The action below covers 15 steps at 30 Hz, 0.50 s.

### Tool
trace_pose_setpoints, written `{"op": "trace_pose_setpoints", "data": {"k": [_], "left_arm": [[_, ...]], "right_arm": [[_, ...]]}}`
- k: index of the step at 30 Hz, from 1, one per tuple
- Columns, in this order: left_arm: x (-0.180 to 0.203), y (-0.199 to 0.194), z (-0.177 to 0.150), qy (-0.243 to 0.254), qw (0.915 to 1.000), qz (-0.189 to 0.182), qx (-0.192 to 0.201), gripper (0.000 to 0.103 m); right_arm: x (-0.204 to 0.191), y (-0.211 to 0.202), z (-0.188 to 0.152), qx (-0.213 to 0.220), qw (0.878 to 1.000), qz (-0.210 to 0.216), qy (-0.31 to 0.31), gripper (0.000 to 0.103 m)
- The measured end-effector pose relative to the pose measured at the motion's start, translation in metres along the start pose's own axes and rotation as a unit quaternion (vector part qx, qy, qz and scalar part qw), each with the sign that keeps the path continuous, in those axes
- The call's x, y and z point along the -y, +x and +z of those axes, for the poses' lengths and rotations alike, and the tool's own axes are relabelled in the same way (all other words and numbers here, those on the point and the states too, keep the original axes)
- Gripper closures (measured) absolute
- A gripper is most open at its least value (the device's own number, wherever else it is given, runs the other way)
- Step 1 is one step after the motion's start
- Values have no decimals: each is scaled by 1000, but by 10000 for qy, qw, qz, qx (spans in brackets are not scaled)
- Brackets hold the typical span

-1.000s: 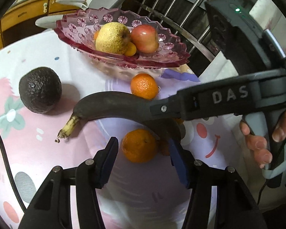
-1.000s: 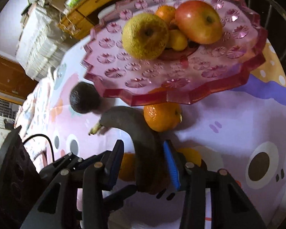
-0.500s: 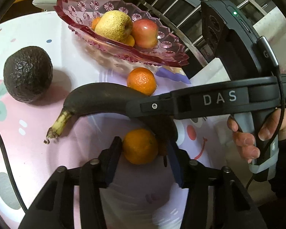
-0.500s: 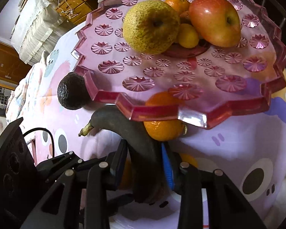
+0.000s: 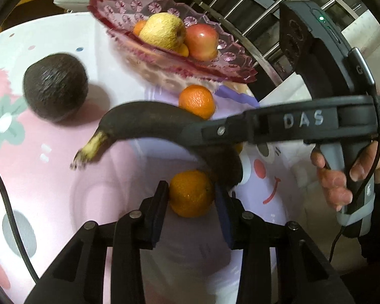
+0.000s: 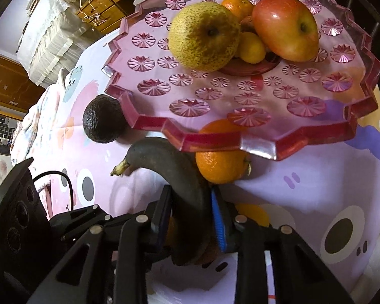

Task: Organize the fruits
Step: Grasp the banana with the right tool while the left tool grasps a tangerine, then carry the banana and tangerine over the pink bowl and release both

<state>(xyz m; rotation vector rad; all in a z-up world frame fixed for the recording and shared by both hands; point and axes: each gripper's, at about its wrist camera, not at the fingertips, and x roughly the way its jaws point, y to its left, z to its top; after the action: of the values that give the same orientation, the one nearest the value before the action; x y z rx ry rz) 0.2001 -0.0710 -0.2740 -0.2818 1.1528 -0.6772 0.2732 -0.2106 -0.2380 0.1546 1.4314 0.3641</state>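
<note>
Lying at the left on the pink patterned tablecloth (image 5: pixel 50 177) was a dark rough-skinned avocado (image 5: pixel 55 86), firm by its look. The left gripper (image 5: pixel 192 197) bracketed a small round orange tangerine (image 5: pixel 191 193), contact uncertain. The right gripper (image 6: pixel 191 215) clamped a blackened overripe banana (image 6: pixel 179 177) near its blossom end; probably soft and bruisable, best held mid-body. The pink cut-glass fruit plate (image 6: pixel 266 149) hid part of another tangerine (image 6: pixel 221 164).

On the table: 1 blackened banana (image 5: pixel 149 124), 1 avocado (image 5: pixel 55 86), 1 pink glass dish (image 6: pixel 261 116). Oranges outside the dish: 3. In the dish: 1 pear (image 6: pixel 204 35), 1 apple (image 6: pixel 286 26), 1 orange (image 6: pixel 236 3), 1 small yellow citrus (image 6: pixel 252 48).
</note>
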Motion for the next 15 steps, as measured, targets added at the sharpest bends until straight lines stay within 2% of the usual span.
{"op": "trace_pose_setpoints", "data": {"k": [7,15], "left_arm": [[-4,-24,-23,-278,9995,131,14,68],[-15,-72,-41,-833,9942,423,541,68]], "right_arm": [[-8,-8,-6,56,9999,30,-125,75],[-20,-21,-21,137,9995,112,-251,75]]}}
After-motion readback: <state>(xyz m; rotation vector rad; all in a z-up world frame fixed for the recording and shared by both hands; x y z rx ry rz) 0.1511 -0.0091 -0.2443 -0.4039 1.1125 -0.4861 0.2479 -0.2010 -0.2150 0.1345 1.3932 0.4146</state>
